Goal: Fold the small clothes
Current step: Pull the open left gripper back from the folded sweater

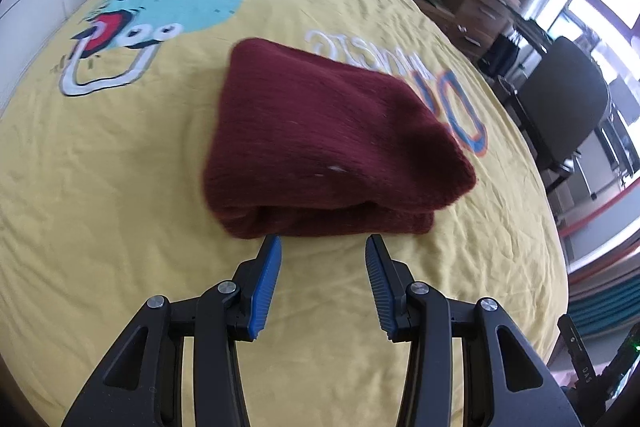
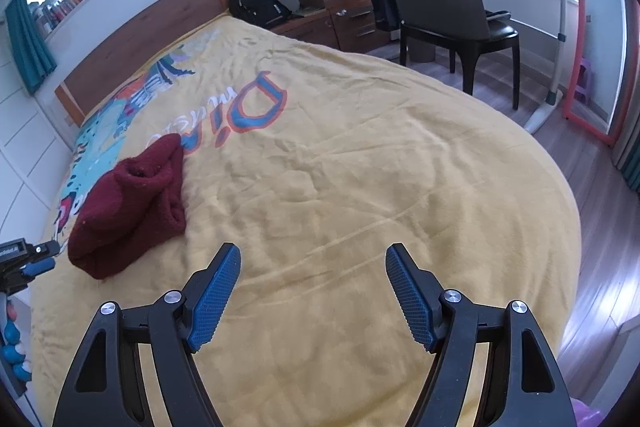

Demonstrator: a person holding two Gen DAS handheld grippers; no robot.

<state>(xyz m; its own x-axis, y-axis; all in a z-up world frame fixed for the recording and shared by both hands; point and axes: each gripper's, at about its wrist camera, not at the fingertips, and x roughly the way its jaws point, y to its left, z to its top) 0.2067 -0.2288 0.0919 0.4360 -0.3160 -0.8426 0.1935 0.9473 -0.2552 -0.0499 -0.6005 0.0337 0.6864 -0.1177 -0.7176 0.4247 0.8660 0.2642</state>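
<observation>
While the maroon knit garment (image 1: 320,135) is lying folded in a thick bundle on the yellow bedspread (image 1: 120,167), the left tool (image 1: 323,247) is hovering just short of its near folded edge, fingers spread wide and gripping nothing. In the left wrist view the bundle is filling the centre of the frame, with its rounded fold facing the tool and a looser flap trailing toward the right. In the right wrist view the same garment (image 2: 128,211) is sitting at the left of the frame, well apart from the right tool (image 2: 313,253), which is also standing spread and empty over bare bedspread near the lower centre.

Judging by the stacked layers, the folding is looking close to finished, and the step in hand is probably a last tidy or a final fold. To do it well, the left tool should be sliding low along the bedspread so that one finger is going under all the layers at the near edge, not just the top one. The right tool would be helping by coming across to pin or lift the loose flap, so the knit is not bunching or unrolling.
</observation>
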